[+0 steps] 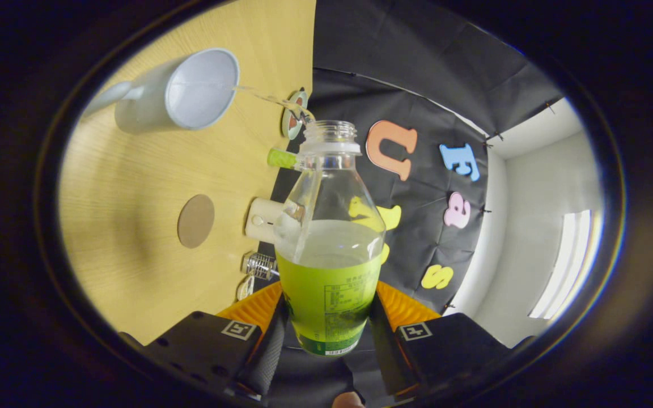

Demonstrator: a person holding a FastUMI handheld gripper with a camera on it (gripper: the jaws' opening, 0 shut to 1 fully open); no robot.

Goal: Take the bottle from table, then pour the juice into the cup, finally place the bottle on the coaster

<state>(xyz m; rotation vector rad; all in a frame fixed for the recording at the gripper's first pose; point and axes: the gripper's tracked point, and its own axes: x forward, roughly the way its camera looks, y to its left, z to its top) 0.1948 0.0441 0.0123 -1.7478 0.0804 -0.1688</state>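
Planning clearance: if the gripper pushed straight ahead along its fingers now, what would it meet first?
The gripper is shut on the juice bottle; beyond the bottle's open mouth, probably the black cloth wall, though depth is unclear.

Bright ceiling panel (570,263) glare; strong fisheye bending at edges; focus sharp.

One bottle (329,238), uncapped, green label, clamped between the two fingers of the one gripper (326,326). One cup (182,93). One round brown coaster (196,221). One table (128,226). Along the table's far edge: one green cap-like piece (281,158), one white block (261,220), one round patterned disc (293,116), two small clear items (258,265), too small to identify.
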